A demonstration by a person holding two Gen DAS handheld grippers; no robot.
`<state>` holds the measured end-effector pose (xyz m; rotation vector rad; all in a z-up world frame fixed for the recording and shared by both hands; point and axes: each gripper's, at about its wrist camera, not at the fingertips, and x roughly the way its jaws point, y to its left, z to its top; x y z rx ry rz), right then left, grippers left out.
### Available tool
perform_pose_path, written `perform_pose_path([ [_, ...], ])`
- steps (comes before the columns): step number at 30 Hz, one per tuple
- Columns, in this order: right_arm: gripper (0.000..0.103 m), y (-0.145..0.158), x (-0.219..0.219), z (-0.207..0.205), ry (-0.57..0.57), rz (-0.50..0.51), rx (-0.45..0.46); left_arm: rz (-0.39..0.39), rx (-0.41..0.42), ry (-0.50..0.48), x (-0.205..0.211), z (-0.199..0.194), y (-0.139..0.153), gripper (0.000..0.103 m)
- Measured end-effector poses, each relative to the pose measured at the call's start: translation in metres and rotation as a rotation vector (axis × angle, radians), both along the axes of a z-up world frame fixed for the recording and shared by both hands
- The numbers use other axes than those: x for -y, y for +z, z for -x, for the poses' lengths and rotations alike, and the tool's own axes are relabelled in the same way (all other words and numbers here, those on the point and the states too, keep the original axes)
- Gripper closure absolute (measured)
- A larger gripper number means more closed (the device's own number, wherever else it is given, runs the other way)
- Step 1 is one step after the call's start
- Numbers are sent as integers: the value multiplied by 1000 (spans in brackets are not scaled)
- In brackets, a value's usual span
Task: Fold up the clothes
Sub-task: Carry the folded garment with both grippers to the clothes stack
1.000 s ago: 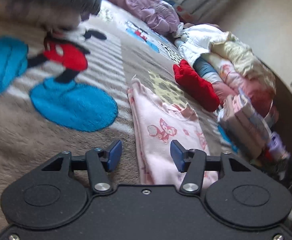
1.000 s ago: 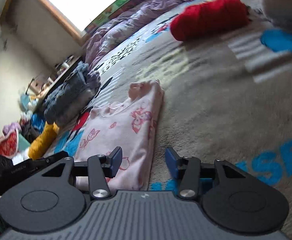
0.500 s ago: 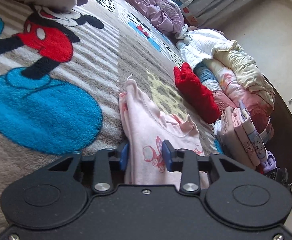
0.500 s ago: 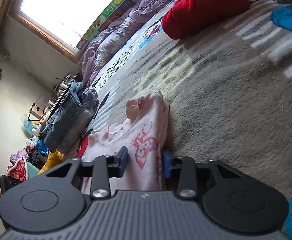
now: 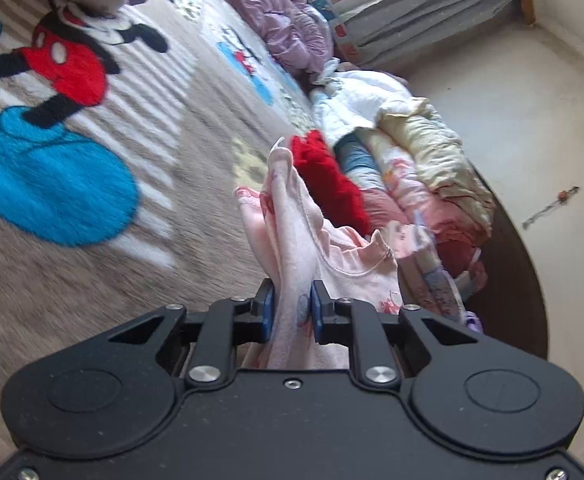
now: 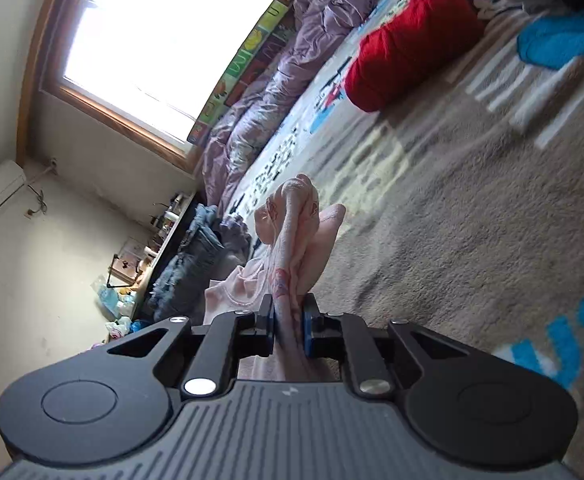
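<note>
A pink child's shirt [image 5: 292, 216] with small cartoon prints is held by both grippers above the Mickey Mouse carpet [image 5: 72, 216]. My left gripper [image 5: 292, 312] is shut on one edge of the shirt, and the fabric bunches upward from between its blue pads. My right gripper [image 6: 288, 320] is shut on the other edge of the same pink shirt [image 6: 295, 224], which rises in a bunched fold ahead of it. The part of the shirt below both grippers is hidden.
A red garment [image 5: 327, 180] lies on the carpet beside a heap of mixed clothes [image 5: 411, 168] by the wall. Purple bedding [image 6: 284, 76] lies under the window. A pile of grey-blue clothes [image 6: 196, 264] lies to the left in the right wrist view.
Both grippers closed from open onto the pink shirt's edges and lifted it off the carpet. The shirt went from lying flat to bunched and hanging.
</note>
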<state>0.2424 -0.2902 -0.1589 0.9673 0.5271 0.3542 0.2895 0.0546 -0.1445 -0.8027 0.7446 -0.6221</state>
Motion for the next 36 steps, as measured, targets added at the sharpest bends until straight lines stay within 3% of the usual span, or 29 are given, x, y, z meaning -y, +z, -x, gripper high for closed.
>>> perform_pose_path([
  [9,88,43,47,88,-100,-15,101,73,58,-116,61,38,34,87],
  [13,88,58,82,125,-171,-19,128,103,65,-181,110,42,51,87],
  [20,88,85,164,162,-325,-37,187,78,113,-309,220,27,105,87],
  [28,88,123,266,122,-434,-80,231,49,162,-377,324,-43,170,87],
  [32,88,138,311,80,-466,-75,218,73,131,-375,363,-93,177,88],
  [36,88,139,346,37,-489,-88,182,77,77,-371,393,-137,165,88],
])
